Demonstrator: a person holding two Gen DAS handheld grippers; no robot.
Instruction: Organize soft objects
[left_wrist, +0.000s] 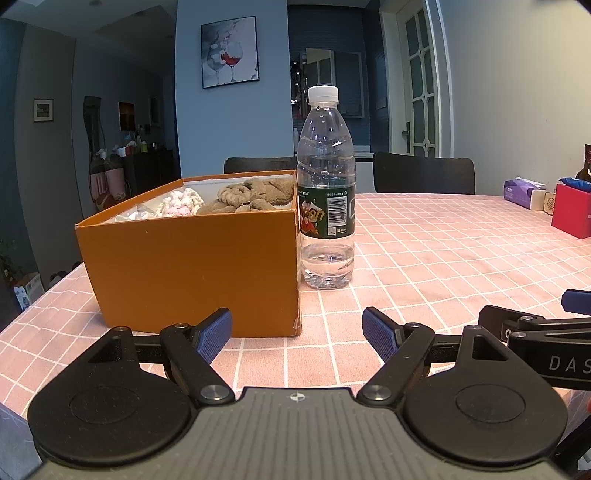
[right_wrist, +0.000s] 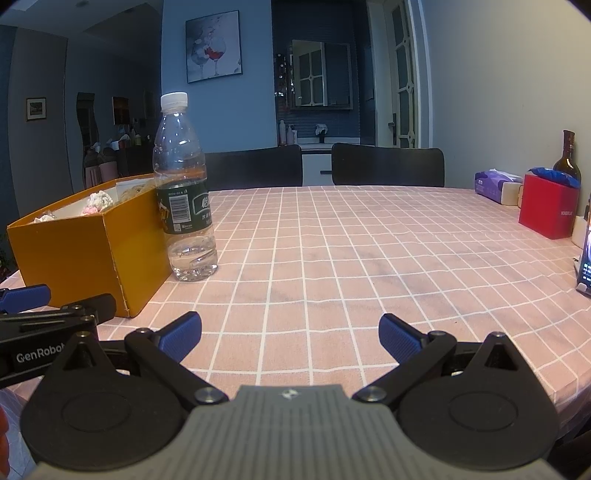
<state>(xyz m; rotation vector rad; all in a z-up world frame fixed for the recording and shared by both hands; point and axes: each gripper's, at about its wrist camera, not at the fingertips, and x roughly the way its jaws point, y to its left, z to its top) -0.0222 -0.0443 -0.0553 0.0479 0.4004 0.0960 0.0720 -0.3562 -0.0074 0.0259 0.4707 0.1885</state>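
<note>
Dim, bluish indoor light; both views sharp, with strong fisheye bending and dark corners.

Obstacles: orange box (right_wrist: 85, 254) at 10 o'clock of the right view; water bottle (right_wrist: 183, 188) touching its right side. Red box (right_wrist: 548, 206), tissue pack (right_wrist: 495, 184) at 2 o'clock. Free passage: bare table (right_wrist: 351, 251) from 12 to 1 o'clock.

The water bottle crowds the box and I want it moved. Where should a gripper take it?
Grip the water bottle around its labelled middle, coming level from the open table side with the right gripper. It stands upright, nearly empty, so probably tippy, with the orange box close on its other side.
</note>
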